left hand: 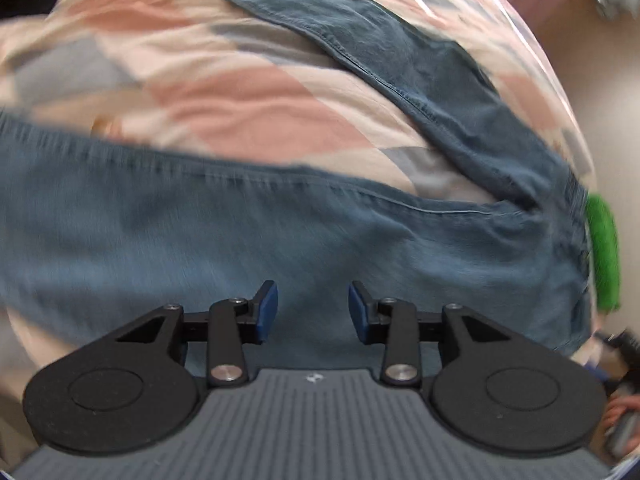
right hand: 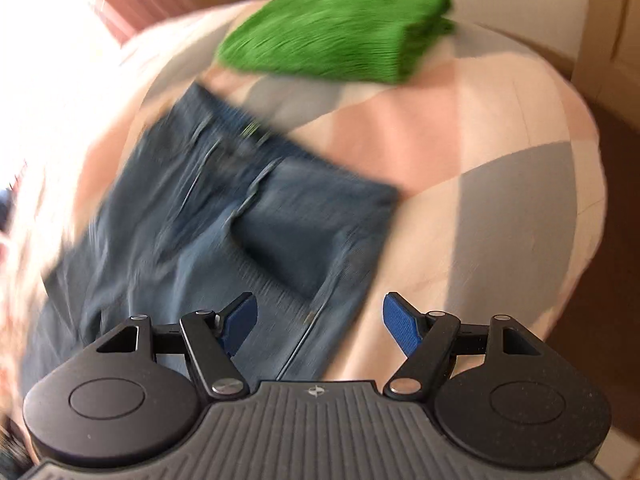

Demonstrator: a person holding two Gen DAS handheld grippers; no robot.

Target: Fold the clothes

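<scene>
Both sets of tongs are sitting wide apart with nothing between the blue pads, so neither one is gripping anything right now. Left tongs [left hand: 313, 312] are hanging just over the jeans [left hand: 248, 248], which are lying spread out on a bed with a pink, cream and grey patterned cover [left hand: 248, 92]. One leg is running across the frame under the tongs and the other leg is angling away toward the far side, so there's a wedge of bare cover between the two leg edges. Right tongs [right hand: 320, 326] are hovering over the waist end, near the side seam, with a back pocket showing just ahead. To the right of that seam the cover is lying open all the way to the bed's rounded edge. A folded green garment [right hand: 332, 36] is sitting beyond the waistband, close to it but whether they're touching is too blurry to call.
</scene>
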